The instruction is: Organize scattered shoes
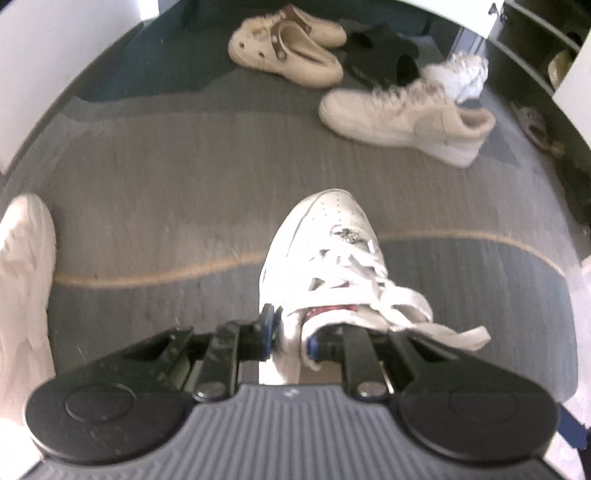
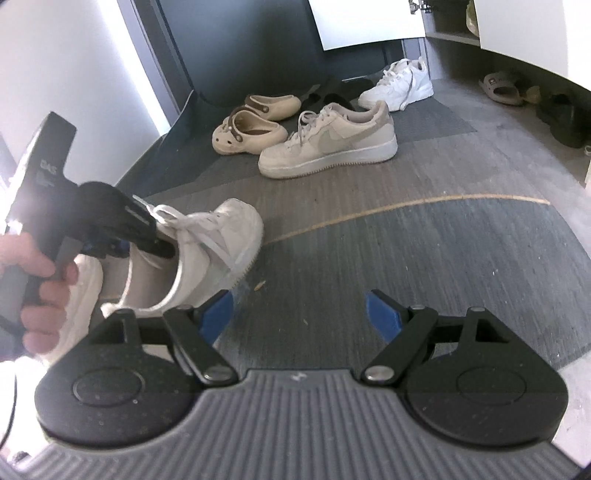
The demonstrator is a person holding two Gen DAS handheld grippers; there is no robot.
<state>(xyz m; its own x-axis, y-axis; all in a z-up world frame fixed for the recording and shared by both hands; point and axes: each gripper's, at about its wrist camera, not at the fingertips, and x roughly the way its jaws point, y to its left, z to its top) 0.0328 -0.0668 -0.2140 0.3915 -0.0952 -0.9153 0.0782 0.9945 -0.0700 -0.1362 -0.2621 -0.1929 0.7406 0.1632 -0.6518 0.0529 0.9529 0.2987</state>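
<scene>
**Colleague:** What is the left gripper carrying?

**Me:** I have the left gripper [image 1: 290, 334] pinched on a white sneaker [image 1: 325, 254]. Its fingers [image 1: 266, 325] are nearly together, one outside the collar and one down inside the opening, so only that thin wall sits between them. I judge this is the handiest hold: the collar is the one narrow edge a shoe offers. From the right wrist view the sneaker [image 2: 207, 251] hangs clear of the floor [image 2: 406, 258], toe tilted up, with a hand [image 2: 37, 280] around the handle.

**Colleague:** And the right one?

**Me:** The right gripper [image 2: 299, 312] has its fingers [image 2: 384, 314] spread wide with nothing between them, only carpet below. I keep it free for the next shoe.

**Colleague:** Where would the sneaker go?

**Me:** Probably toward the group by the far wall: a beige sneaker [image 2: 328, 142], a pair of clogs [image 2: 251, 127], black slippers [image 2: 332, 90] and another white sneaker [image 2: 399, 85], close together near an open cabinet [image 2: 454, 29]. A second pale shoe [image 1: 22, 280] lies beside me, partly cut off.
</scene>
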